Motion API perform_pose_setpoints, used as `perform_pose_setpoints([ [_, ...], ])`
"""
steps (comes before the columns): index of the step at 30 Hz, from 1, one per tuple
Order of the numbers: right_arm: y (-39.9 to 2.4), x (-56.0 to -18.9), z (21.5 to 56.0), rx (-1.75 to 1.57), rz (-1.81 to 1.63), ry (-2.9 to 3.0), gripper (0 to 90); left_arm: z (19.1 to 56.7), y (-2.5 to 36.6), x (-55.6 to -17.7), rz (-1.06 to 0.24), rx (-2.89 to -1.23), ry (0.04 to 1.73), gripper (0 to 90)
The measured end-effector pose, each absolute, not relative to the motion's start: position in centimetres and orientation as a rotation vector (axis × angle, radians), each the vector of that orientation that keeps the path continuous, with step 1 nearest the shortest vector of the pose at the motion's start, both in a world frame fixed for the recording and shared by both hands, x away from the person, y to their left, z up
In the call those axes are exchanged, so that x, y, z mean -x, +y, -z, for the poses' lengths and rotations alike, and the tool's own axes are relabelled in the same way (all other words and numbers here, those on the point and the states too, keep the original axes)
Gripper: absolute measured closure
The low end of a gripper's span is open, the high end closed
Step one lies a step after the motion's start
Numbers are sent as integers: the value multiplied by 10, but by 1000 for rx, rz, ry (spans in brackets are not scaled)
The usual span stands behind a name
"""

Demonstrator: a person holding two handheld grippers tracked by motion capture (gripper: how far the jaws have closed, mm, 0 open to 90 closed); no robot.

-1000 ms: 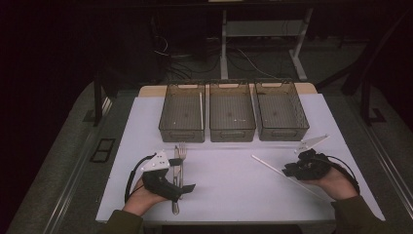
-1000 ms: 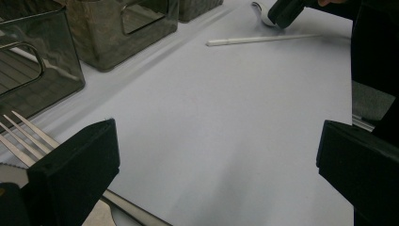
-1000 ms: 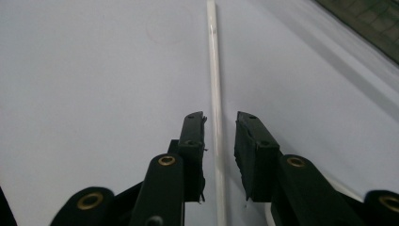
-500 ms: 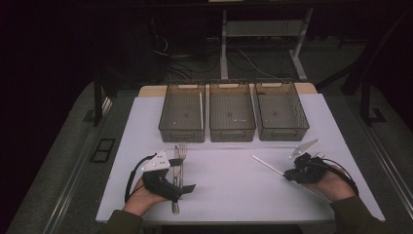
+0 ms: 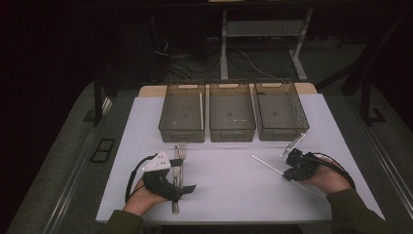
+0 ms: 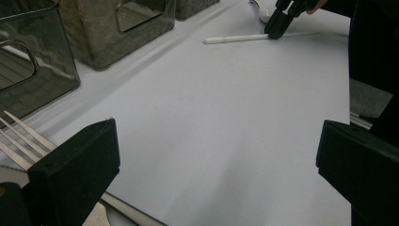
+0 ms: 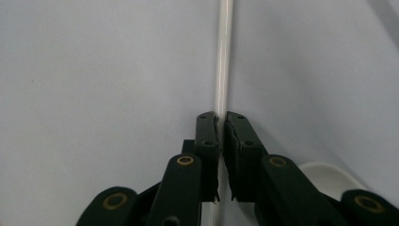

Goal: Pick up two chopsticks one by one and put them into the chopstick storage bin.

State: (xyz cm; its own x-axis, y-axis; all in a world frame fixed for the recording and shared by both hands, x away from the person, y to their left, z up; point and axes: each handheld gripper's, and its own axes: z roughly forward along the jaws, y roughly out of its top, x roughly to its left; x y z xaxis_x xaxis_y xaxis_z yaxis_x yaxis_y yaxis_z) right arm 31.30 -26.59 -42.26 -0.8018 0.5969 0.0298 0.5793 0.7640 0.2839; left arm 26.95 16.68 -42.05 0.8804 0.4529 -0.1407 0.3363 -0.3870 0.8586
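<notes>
A thin white stick (image 5: 265, 164) lies slanted on the white mat at the right. My right gripper (image 5: 291, 171) is shut on it near its middle; in the right gripper view the jaws (image 7: 221, 128) pinch the stick (image 7: 224, 66), which runs straight ahead. My left gripper (image 5: 182, 175) rests at the front left with its jaws wide apart (image 6: 214, 165) and nothing between them. A metal fork (image 5: 181, 151) and a knife (image 5: 175, 171) lie beside and under it; the fork's tines (image 6: 21, 136) show by the left jaw.
Three dark see-through bins (image 5: 232, 112) stand in a row at the back of the mat (image 5: 229, 195). The left bin (image 5: 181, 114) holds a white stick (image 5: 200, 110). A white spoon (image 5: 293, 144) lies just beyond my right gripper.
My right gripper has moved a little left and toward the mat's front, onto the white stick. The left gripper has stayed put.
</notes>
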Motion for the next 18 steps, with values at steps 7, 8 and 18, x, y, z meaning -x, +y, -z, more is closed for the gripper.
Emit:
perform_pose_setpoints([
  [7, -254, -323, 420, -978, -274, 2944, 836, 421, 166, -269, -139, -2006, 582, 0],
  [8, -252, -325, 420, -980, -250, 2954, 844, 421, 166, -269, -139, -2006, 582, 0],
  [18, -256, -324, 416, -985, -351, 2964, 848, 421, 167, -270, -140, -2006, 578, 0],
])
